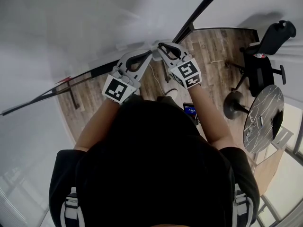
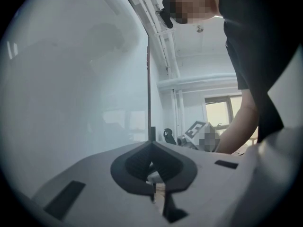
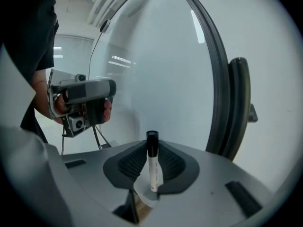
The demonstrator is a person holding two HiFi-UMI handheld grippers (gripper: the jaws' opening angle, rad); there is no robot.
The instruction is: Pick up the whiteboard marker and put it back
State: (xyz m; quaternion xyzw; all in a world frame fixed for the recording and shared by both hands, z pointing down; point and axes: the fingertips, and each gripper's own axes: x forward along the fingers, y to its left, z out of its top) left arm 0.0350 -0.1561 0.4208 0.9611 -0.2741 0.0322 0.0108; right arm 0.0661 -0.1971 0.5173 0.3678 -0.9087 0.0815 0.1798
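Note:
The whiteboard marker (image 3: 152, 167), white with a black cap, stands upright between the pads of my right gripper (image 3: 151, 148), which is shut on it. In the head view, the right gripper (image 1: 161, 45) and left gripper (image 1: 150, 53) are raised side by side close to the whiteboard (image 1: 71, 27), their tips almost touching. The marker itself cannot be made out there. My left gripper (image 2: 151, 146) is shut, its pads meeting at the tip with nothing held. A hand holds the left gripper (image 3: 83, 98) at the left of the right gripper view.
The whiteboard's black frame (image 3: 218, 79) curves past on the right. Its dark lower rail (image 1: 94, 72) runs above the wooden floor (image 1: 208, 46). A black office chair (image 1: 265, 56) and a round table (image 1: 262, 117) stand at the right.

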